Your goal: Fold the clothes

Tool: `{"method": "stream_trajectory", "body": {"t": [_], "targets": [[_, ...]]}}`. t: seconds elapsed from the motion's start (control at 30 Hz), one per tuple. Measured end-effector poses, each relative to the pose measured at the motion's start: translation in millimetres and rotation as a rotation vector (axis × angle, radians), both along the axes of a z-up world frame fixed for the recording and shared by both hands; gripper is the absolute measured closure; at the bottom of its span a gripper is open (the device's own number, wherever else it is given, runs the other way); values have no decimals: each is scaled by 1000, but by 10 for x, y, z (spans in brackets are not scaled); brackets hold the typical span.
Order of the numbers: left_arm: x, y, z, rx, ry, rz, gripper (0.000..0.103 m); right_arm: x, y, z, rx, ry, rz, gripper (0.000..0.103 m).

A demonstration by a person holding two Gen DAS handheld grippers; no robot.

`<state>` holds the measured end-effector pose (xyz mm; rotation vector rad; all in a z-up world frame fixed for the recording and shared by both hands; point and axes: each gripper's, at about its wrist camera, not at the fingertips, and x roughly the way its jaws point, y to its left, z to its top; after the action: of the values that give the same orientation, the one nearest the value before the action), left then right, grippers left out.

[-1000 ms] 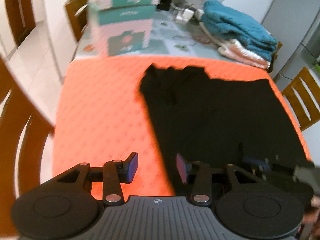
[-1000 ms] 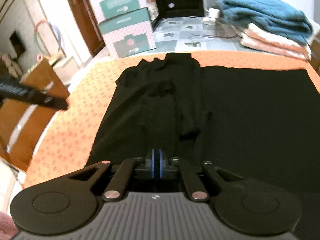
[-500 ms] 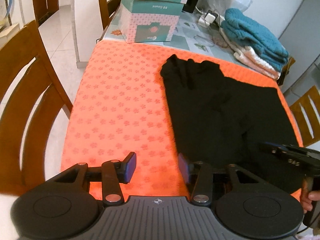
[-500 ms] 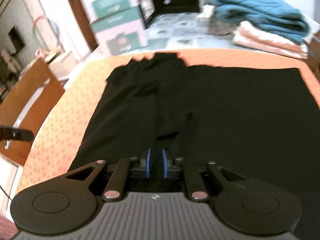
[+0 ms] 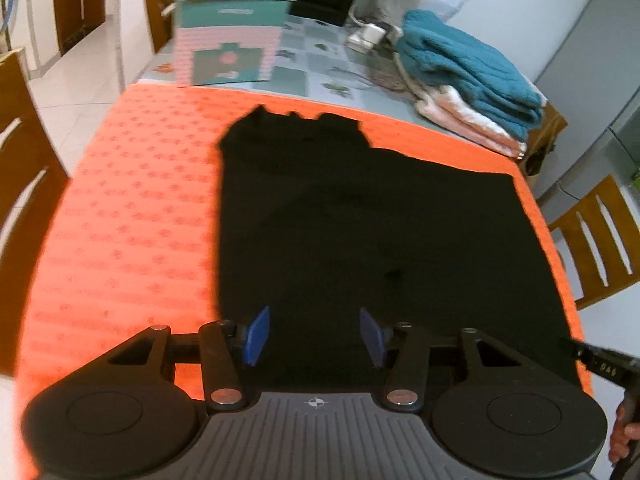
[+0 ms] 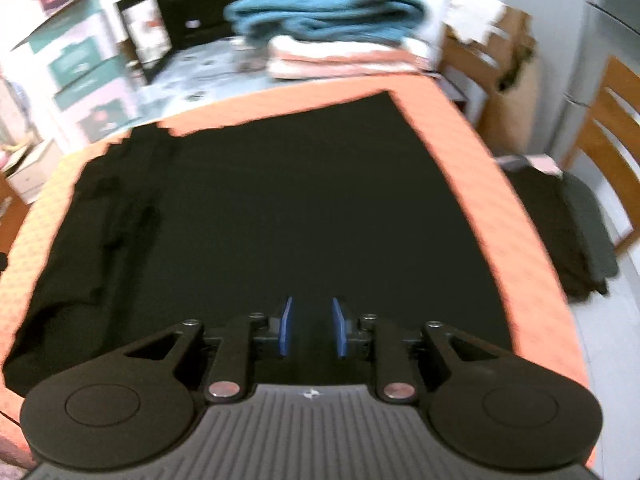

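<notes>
A black garment (image 5: 360,216) lies spread flat on the orange patterned mat (image 5: 132,208), with folded sleeves bunched at its far left end. My left gripper (image 5: 314,336) hovers over the garment's near left edge, its jaws opening with only cloth below them, nothing pinched. In the right wrist view the same garment (image 6: 280,216) fills the mat (image 6: 512,216). My right gripper (image 6: 310,326) hangs above its near right part, blue pads a little apart and opening, nothing between them. The right gripper's body (image 5: 604,364) shows at the left view's right edge.
A stack of folded teal and pink towels (image 5: 464,80) and pink-green boxes (image 5: 228,40) stand on the table beyond the mat. Wooden chairs flank it at the left (image 5: 24,184) and right (image 5: 596,236). Dark clothes (image 6: 560,232) lie on the right chair.
The right gripper's pads have parted from shut and it has swung right over the garment. The left gripper has shifted right from the mat onto the garment's edge and widened slightly.
</notes>
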<state>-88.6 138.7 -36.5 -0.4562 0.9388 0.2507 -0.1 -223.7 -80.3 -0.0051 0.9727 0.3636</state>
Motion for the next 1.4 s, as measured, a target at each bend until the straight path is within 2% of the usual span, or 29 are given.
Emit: {"method": "stream_trajectory", "body": {"t": [0.23,0.4,0.6,0.8,0.87,0.9,0.93,1.0,1.27,1.4], "targets": [[312,-560,-71,-19,-6,-55,48,35,-815,-237,12,39,-164,77],[510,-838,-102,-27,11,-94,47,61,-1182,-384,7,56,-233,68],[756,-1040,-78,-56,25,-121,47,75,-1340,-542,6,90,-248,65],[939,-1264,-29,-105,25,-172,46,-13,-1306,-534,16,89,-218,65],[998,-1380,-40,-137,34,-199,45,-30,-1256,-521,-23,81,-189,70],[1033,-1441,-49,-154,39,-215,45,-28,-1233,-514,-41,80,-177,82],[1068,-1504,-59,-172,44,-231,45,-9,-1217,-502,-45,90,-169,100],[1174,-1687,-90,-204,62,-290,45,23,-1182,-470,-51,104,-151,101],[1632,-2458,-254,-386,150,-485,38,-37,-931,-118,-38,35,-8,101],[1814,-2821,-363,-397,205,-569,37,-87,-784,-70,-44,27,50,101]]}}
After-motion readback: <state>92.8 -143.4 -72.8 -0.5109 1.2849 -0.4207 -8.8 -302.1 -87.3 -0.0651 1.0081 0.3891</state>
